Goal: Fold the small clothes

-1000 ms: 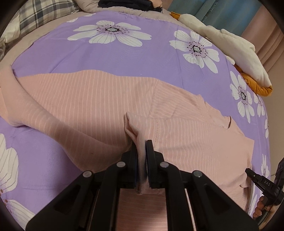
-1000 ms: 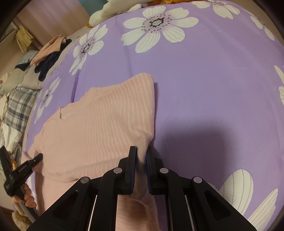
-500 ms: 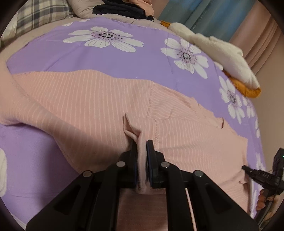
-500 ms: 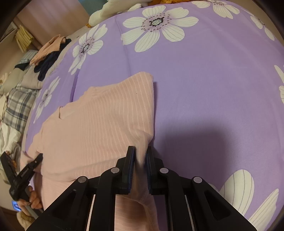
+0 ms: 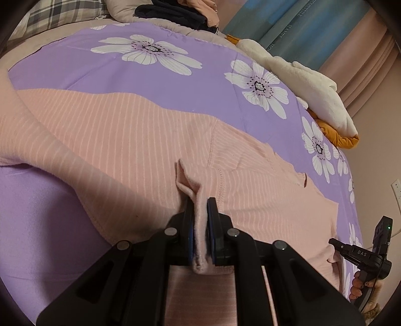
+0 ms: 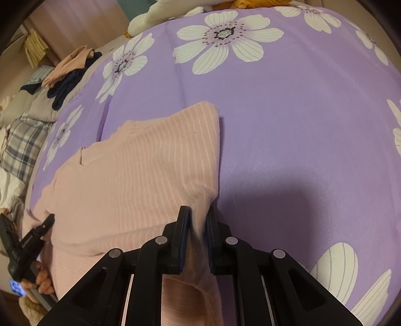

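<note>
A pink top with thin white stripes (image 5: 150,140) lies spread on the purple flowered bedspread (image 5: 105,70). My left gripper (image 5: 199,205) is shut on a bunched fold of the top near a sleeve seam, lifting it a little. In the right wrist view the same pink top (image 6: 140,175) has one side folded over, and my right gripper (image 6: 196,213) is shut on its near corner. The right gripper (image 5: 361,253) shows at the lower right of the left view, the left gripper (image 6: 32,238) at the lower left of the right view, each in a hand.
A white and orange plush toy (image 5: 313,92) lies at the bedspread's far right edge. Dark and pink clothes (image 5: 180,12) are piled at the head of the bed beside a plaid pillow (image 5: 62,12). The purple bedspread (image 6: 300,125) stretches right of the top.
The left view has tilted upward a little, so more of the clothes pile and curtain shows. The pinched fold stays in the left jaws. The right gripper holds still on its corner.
</note>
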{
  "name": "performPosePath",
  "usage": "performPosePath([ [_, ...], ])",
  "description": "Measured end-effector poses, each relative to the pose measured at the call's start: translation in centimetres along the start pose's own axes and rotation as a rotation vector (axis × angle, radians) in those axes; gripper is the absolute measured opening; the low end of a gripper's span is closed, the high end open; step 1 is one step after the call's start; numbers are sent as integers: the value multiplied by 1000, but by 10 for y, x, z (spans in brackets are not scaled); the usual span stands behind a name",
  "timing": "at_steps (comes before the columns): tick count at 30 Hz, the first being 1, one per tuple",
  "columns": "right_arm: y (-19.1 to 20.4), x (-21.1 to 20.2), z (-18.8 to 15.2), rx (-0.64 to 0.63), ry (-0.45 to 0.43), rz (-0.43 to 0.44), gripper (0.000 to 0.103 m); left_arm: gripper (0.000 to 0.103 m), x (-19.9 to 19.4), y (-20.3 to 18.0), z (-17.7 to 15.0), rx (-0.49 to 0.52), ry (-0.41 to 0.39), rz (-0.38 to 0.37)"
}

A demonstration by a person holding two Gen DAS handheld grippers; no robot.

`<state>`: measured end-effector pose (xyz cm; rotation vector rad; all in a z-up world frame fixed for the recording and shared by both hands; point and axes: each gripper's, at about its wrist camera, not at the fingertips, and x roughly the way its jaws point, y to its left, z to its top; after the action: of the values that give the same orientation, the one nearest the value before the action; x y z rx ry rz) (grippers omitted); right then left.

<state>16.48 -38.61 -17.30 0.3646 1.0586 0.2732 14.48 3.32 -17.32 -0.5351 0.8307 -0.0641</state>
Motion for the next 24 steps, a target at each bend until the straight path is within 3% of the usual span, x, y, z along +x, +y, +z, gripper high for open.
performPosePath([
  [24,16,3,-6,-72,-66,-107,9,12,0,0,-1,22,-13,14],
])
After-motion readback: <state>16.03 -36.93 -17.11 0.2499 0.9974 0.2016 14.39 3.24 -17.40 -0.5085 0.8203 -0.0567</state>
